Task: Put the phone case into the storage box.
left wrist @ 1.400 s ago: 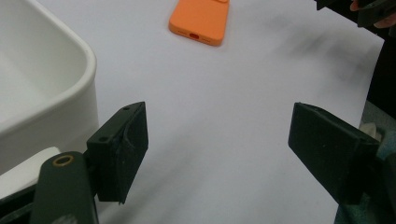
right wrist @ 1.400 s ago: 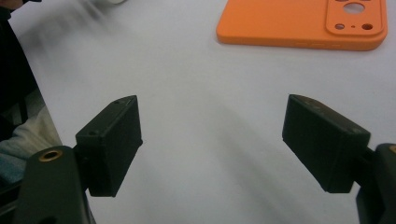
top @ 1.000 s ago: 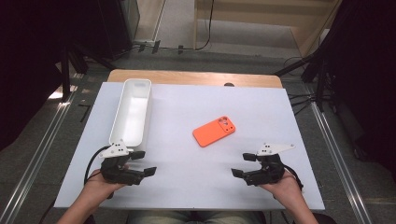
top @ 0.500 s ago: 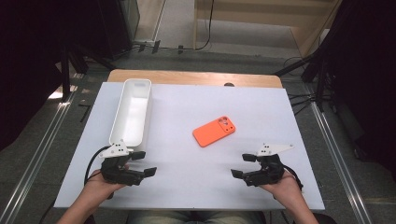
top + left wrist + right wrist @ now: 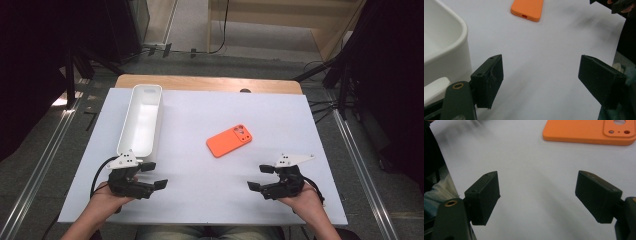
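Your left gripper and right gripper rest on the white surface, jaws spread wide, flanking the flat orange phone case beside the long white plastic tray.

In the left gripper view the orange phone case runs off the top edge, and the white tray runs off the left. The right gripper view crops the case's camera end.

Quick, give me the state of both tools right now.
Left tool: open, jaws spread wide, holding nothing, low over the white table beside the white tray.
Right tool: open, holding nothing, short of the orange phone case.
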